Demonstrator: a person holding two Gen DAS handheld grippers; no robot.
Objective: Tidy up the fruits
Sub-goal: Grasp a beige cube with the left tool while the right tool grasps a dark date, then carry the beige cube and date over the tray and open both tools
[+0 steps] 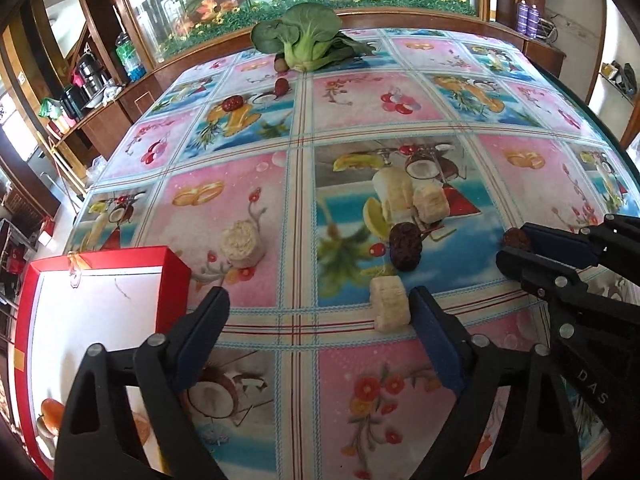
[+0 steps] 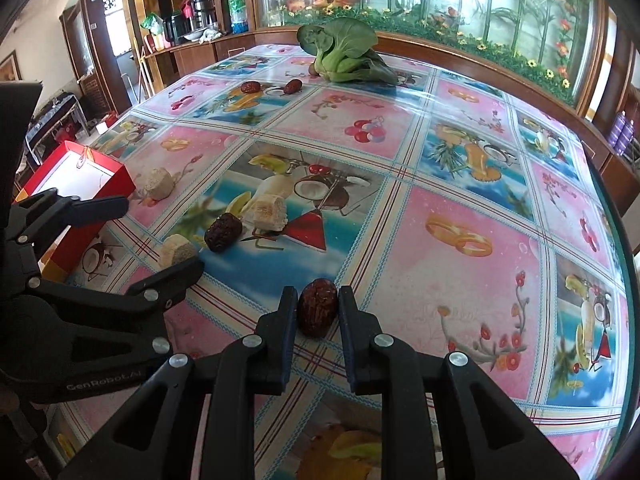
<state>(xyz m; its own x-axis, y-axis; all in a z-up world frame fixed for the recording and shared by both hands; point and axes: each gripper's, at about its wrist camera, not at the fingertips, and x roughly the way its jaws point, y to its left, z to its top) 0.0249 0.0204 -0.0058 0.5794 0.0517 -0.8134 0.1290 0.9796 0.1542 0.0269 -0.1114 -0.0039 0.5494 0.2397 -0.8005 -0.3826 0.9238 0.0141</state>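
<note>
My left gripper [image 1: 320,312] stands open over the table, and a pale cream chunk [image 1: 390,308] lies just inside its right finger, untouched. My right gripper [image 2: 318,308] is shut on a wrinkled dark red date [image 2: 318,306]; the left wrist view shows it at the right [image 1: 516,240]. Another date [image 1: 406,246] lies beyond the chunk, and two more pale chunks [image 1: 242,244] [image 1: 430,202] rest further out. A red box [image 1: 100,300] with a white inside sits at the left, with something orange [image 1: 50,420] at its near end. Two dates [image 2: 250,87] [image 2: 293,86] lie far back.
A green bok choy [image 1: 308,42] lies at the table's far edge, with a small brown fruit [image 1: 280,64] beside it. The table wears a glossy fruit-print cloth [image 2: 460,220]. Its rounded edge runs down the right [image 2: 624,280]. Wooden shelves and a glass cabinet stand behind.
</note>
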